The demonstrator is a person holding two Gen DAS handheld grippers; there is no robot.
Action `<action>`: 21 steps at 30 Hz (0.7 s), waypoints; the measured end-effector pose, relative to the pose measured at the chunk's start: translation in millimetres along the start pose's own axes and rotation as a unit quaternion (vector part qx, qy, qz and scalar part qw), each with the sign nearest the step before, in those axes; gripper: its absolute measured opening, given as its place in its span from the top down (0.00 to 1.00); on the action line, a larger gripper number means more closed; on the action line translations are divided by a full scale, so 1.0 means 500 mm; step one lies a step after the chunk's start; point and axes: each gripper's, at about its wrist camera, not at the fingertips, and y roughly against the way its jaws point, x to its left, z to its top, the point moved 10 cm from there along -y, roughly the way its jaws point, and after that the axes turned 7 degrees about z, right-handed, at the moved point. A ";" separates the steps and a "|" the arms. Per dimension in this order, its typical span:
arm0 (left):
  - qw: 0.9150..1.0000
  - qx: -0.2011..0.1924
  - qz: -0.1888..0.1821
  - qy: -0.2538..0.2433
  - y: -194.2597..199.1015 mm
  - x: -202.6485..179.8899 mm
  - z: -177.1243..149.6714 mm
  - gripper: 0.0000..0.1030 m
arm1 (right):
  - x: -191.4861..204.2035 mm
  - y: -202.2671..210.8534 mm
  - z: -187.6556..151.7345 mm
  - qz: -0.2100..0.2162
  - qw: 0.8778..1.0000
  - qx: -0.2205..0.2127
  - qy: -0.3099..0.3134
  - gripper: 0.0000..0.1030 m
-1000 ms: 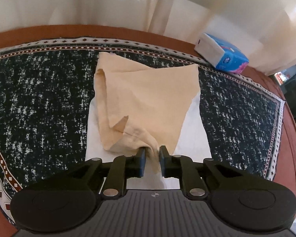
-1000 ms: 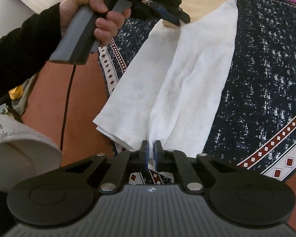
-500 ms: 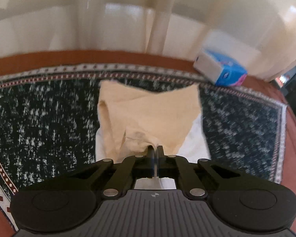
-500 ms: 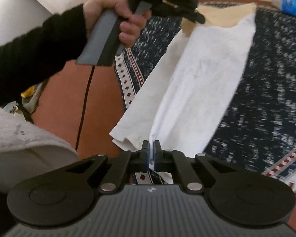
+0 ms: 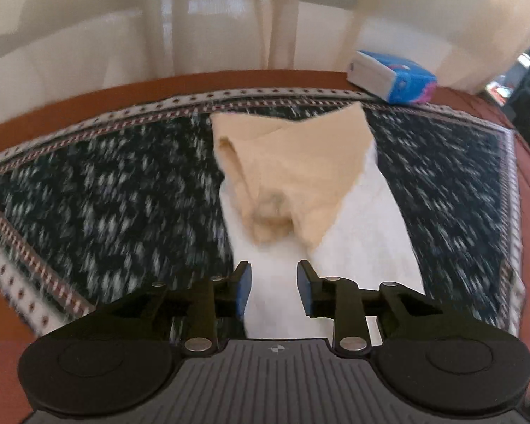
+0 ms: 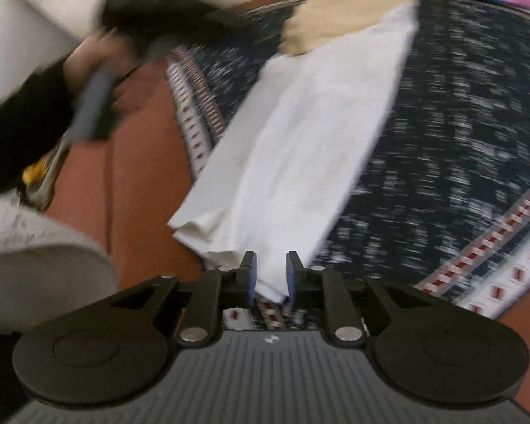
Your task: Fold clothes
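While both tools gape, beige cloth (image 5: 300, 162) lies on white garment (image 5: 353, 247), rug (image 5: 106, 194) beneath.

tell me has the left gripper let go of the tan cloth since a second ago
Yes. The left gripper is open and has backed off toward the near end of the white garment; the tan cloth lies released.

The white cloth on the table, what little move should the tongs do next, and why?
Probably the right tongs should close on the near corner of the white cloth. Both tongs are open, and that corner lies between the right fingers, ungripped. The left tongs hover empty above the cloth, and the beige cloth lies crumpled at the far end, so nothing is held for a fold.
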 end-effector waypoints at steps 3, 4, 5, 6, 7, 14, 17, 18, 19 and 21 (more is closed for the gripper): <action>0.999 0.028 -0.017 0.035 0.038 0.021 -0.084 0.52 | -0.028 0.010 -0.004 -0.005 0.999 -0.014 -0.029 0.76; 0.998 0.039 -0.022 0.048 0.049 0.028 -0.115 0.52 | -0.029 0.008 -0.005 -0.002 0.999 -0.014 -0.033 0.76; 0.997 0.050 -0.030 0.056 0.061 0.031 -0.146 0.52 | -0.030 0.006 -0.007 0.000 0.999 -0.015 -0.037 0.75; 0.996 0.061 -0.036 0.060 0.071 0.030 -0.174 0.52 | -0.031 0.004 -0.009 0.002 0.999 -0.015 -0.041 0.74; 0.994 0.070 -0.040 0.068 0.079 0.031 -0.200 0.52 | -0.032 0.002 -0.010 0.005 0.999 -0.016 -0.045 0.69; 0.983 0.098 -0.076 0.135 0.097 0.027 -0.307 0.52 | -0.039 -0.013 -0.021 0.021 0.997 -0.020 -0.074 0.65; 0.981 0.085 -0.083 0.153 0.092 0.026 -0.306 0.51 | -0.041 -0.018 -0.023 0.027 0.996 -0.022 -0.082 0.66; 0.980 0.084 -0.087 0.161 0.091 0.025 -0.304 0.51 | -0.041 -0.019 -0.021 0.027 0.996 -0.023 -0.083 0.66; 0.978 0.083 -0.094 0.164 0.092 0.022 -0.303 0.51 | -0.042 -0.020 -0.020 0.028 0.996 -0.024 -0.084 0.68; 0.978 0.082 -0.103 0.164 0.091 0.011 -0.303 0.61 | -0.043 -0.022 -0.018 0.027 0.996 -0.024 -0.082 0.73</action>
